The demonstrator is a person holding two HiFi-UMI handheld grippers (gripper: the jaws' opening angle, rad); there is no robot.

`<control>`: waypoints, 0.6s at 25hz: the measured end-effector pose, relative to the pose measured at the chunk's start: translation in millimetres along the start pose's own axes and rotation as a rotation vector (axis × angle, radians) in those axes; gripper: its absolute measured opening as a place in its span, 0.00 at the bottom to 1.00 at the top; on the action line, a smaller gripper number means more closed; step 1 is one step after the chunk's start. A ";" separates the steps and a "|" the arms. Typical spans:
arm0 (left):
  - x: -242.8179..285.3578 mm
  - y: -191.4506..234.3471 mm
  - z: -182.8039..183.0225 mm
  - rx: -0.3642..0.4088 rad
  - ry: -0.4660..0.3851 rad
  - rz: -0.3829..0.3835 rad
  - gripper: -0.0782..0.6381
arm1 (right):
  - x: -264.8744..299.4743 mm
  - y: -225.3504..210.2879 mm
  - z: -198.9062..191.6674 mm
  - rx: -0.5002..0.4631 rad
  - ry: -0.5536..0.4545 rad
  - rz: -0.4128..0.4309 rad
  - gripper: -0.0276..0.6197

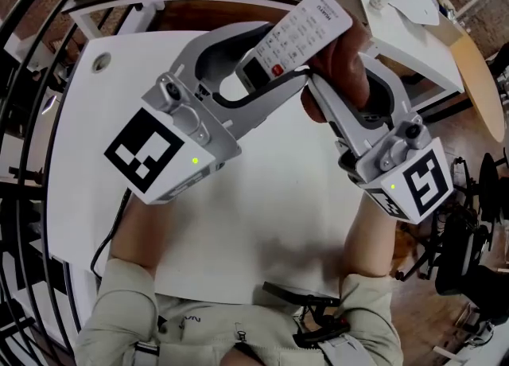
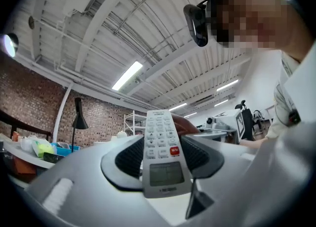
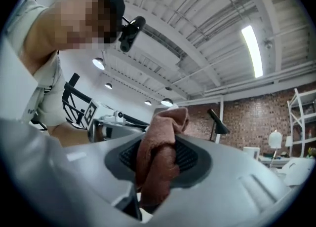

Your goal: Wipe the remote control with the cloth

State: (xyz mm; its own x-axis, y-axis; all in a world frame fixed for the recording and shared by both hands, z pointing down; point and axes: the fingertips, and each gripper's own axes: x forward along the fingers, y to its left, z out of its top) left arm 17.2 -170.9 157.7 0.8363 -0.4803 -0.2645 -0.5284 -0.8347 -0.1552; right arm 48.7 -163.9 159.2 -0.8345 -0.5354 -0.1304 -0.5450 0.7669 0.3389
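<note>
A white remote control (image 1: 298, 34) with a red button is held up above the white table (image 1: 262, 213), clamped by its display end in my left gripper (image 1: 266, 62). In the left gripper view the remote control (image 2: 162, 152) stands between the two black pads, keypad facing the camera. My right gripper (image 1: 326, 94) is shut on a bunched reddish-brown cloth (image 1: 343, 58), which lies against the remote's underside. The right gripper view shows the cloth (image 3: 159, 159) squeezed between the pads, its top fold sticking out past them.
A person's sleeves and forearms (image 1: 139, 237) hold both grippers close to the body. White panels (image 1: 406, 6) lie on a wooden bench at the back right. A black stand (image 1: 469, 261) is at the right edge.
</note>
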 end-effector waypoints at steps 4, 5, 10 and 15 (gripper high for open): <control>-3.0 1.6 -2.8 -0.020 0.006 -0.031 0.45 | -1.1 4.4 1.8 -0.013 -0.005 0.032 0.23; -3.3 0.8 -2.9 -0.040 0.005 -0.047 0.45 | -1.7 5.5 1.7 -0.024 -0.001 0.043 0.23; -0.9 -9.8 2.6 -0.124 -0.030 -0.131 0.45 | -0.7 21.6 -6.6 -0.084 0.052 0.134 0.23; -7.3 -8.0 4.4 -0.179 -0.044 -0.159 0.45 | 8.3 48.0 -21.2 -0.169 0.130 0.207 0.23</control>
State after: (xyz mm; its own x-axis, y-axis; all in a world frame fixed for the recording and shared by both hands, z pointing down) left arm 14.7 -159.5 156.6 0.8979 -0.3299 -0.2916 -0.3528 -0.9353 -0.0284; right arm 17.4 -139.0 194.1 -0.9032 -0.4228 0.0740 -0.3340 0.8006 0.4975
